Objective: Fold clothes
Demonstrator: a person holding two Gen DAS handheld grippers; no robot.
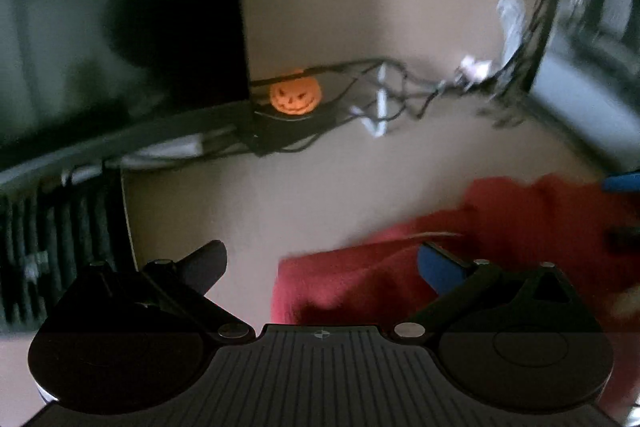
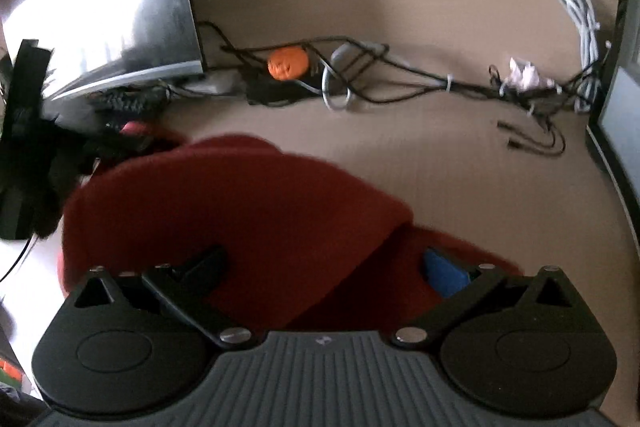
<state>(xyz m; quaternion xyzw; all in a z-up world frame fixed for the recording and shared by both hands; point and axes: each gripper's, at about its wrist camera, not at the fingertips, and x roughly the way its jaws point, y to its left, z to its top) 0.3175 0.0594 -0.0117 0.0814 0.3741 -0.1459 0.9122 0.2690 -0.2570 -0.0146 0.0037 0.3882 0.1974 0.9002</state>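
Observation:
A dark red garment [image 1: 400, 267] lies bunched on the beige tabletop, low and right in the left wrist view. My left gripper [image 1: 324, 263] is open, its fingers wide apart; the blue-padded finger [image 1: 440, 267] is over the cloth and the black finger [image 1: 208, 263] over bare table. In the right wrist view the red garment [image 2: 224, 203] is a folded mound with one flap lying over another layer. My right gripper [image 2: 326, 267] hovers open above it, holding nothing. The view is blurred.
An orange pumpkin figure [image 1: 295, 95] [image 2: 287, 63] sits on a black box among tangled cables [image 2: 400, 83] along the wall. A monitor [image 2: 112, 7] stands at the left, and a black stand [image 2: 24, 147] below it. A second screen [image 2: 620, 115] is at the right edge.

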